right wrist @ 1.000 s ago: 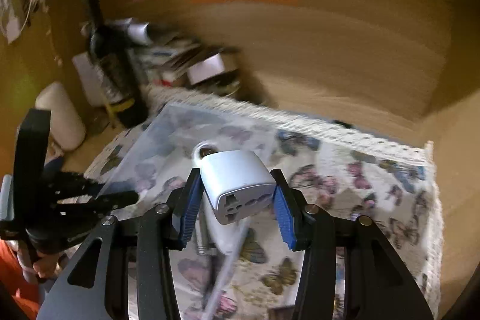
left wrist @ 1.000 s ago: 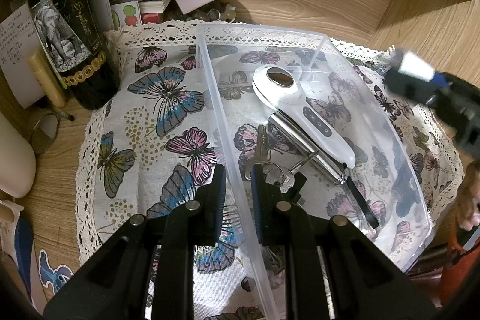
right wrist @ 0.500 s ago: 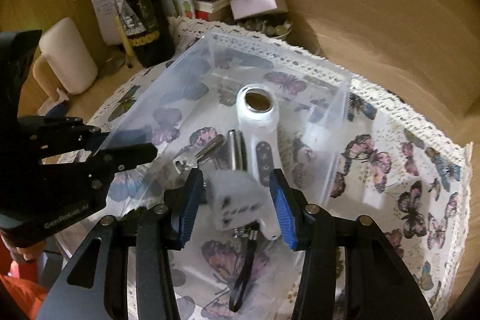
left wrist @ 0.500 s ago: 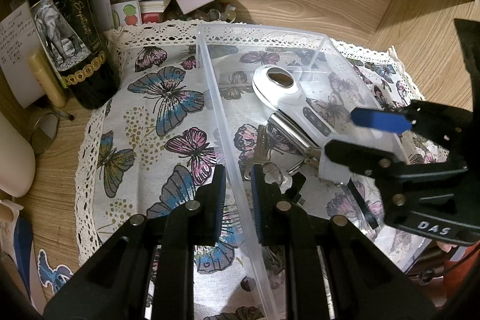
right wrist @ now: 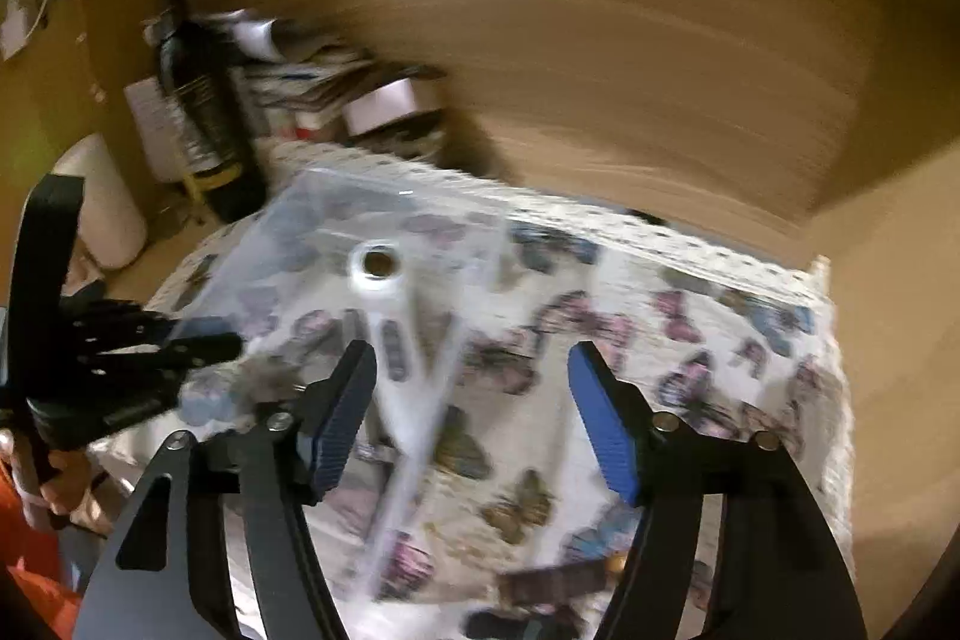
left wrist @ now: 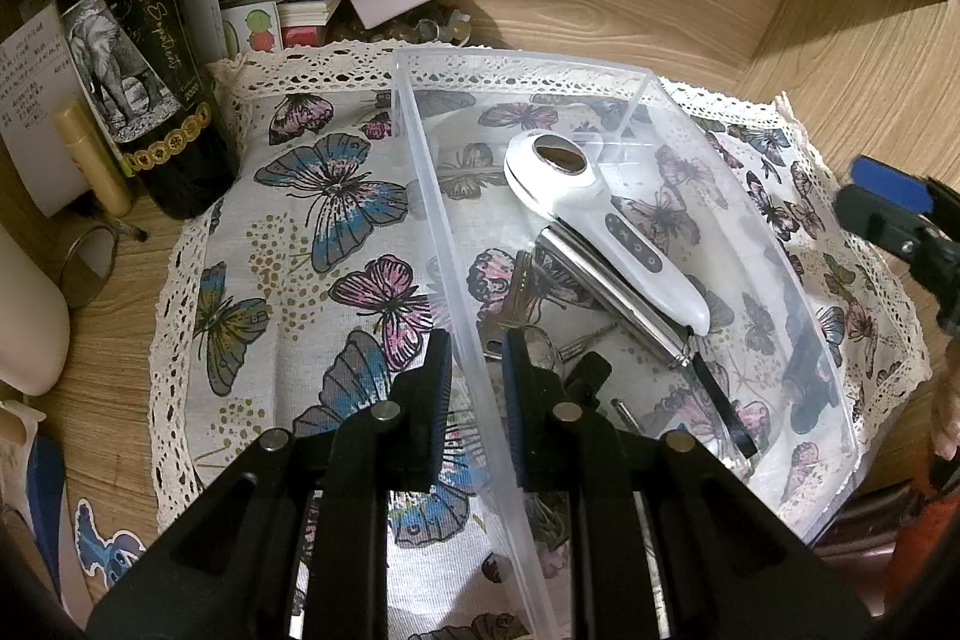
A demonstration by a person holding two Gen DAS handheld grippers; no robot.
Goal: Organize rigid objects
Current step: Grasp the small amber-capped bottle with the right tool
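The left gripper [left wrist: 475,376] straddles the near long wall of the clear rectangular plastic bin [left wrist: 420,196], one finger outside and one inside, pinching that thin wall to steady it on the butterfly-printed cloth with lace edging [left wrist: 288,244]. Inside the bin lie a white handheld device with an oval metal window [left wrist: 591,214], a silver bar-shaped tool [left wrist: 612,298] just beside and partly under it, and a bunch of keys [left wrist: 522,316] near the clamped wall. The right gripper [right wrist: 471,403] hangs over the cloth at the bin's right side with its blue-padded fingers spread wide and nothing between them; its view is badly smeared, so the dark items low in that view cannot be identified. The step in hand is probably fetching another loose rigid item; doing it well means keeping the left pinch light and level so the wall does not bow, and centring the spread fingers before closing.
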